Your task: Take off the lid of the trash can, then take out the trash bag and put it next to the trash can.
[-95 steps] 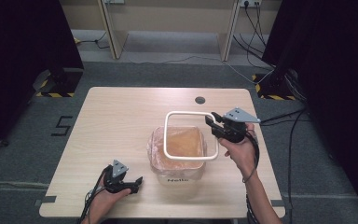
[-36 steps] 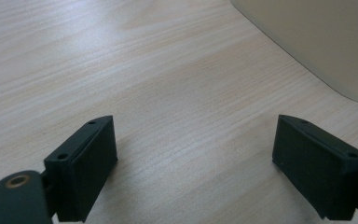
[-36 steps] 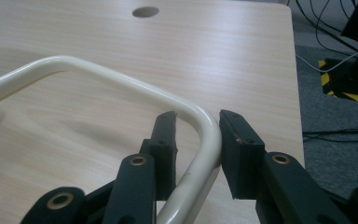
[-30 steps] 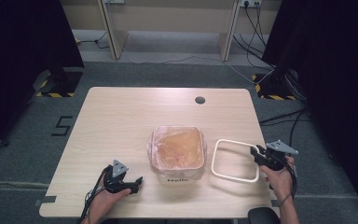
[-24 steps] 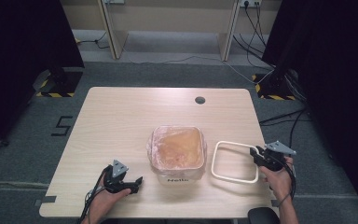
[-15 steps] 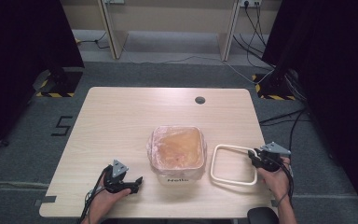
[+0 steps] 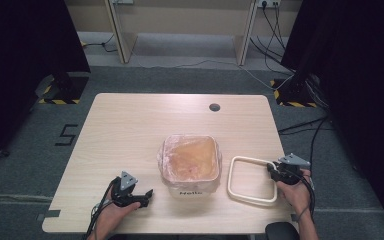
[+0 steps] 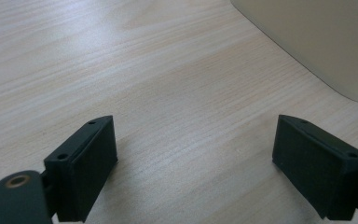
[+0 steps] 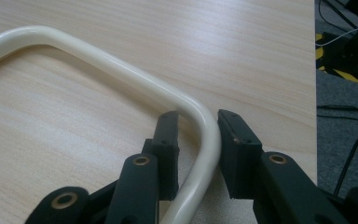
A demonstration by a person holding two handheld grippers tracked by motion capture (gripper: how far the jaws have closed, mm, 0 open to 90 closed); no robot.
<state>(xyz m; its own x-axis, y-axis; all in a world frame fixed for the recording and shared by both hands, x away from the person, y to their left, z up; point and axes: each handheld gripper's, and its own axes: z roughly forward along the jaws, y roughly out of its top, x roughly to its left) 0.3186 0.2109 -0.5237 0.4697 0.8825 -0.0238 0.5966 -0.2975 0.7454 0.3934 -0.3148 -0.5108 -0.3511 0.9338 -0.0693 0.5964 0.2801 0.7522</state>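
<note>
A cream-white rounded-square ring (image 7: 231, 181) lies flat on the wooden table (image 7: 130, 130), right of a clear tub (image 7: 190, 160) with orange-brown contents under a film. My right gripper (image 7: 272, 171) sits at the ring's near right corner. In the right gripper view the ring (image 9: 121, 70) passes between the jaws of the right gripper (image 9: 196, 116). One jaw touches it and the other stands a little off, so the grip is open. My left gripper (image 7: 147, 195) rests on the table left of the tub, open and empty (image 8: 196, 140), with the tub's wall (image 8: 326, 42) ahead of it.
A dark round hole (image 7: 214, 107) sits near the table's far edge. The table's right edge runs close behind the right gripper. Cables and stand feet (image 7: 290, 95) lie on the grey floor beyond. Bare wood stretches across the table's left and far parts.
The right gripper brought the ring from above the tub down to the table at the right and slid it slightly nearer. The left gripper stayed put.
</note>
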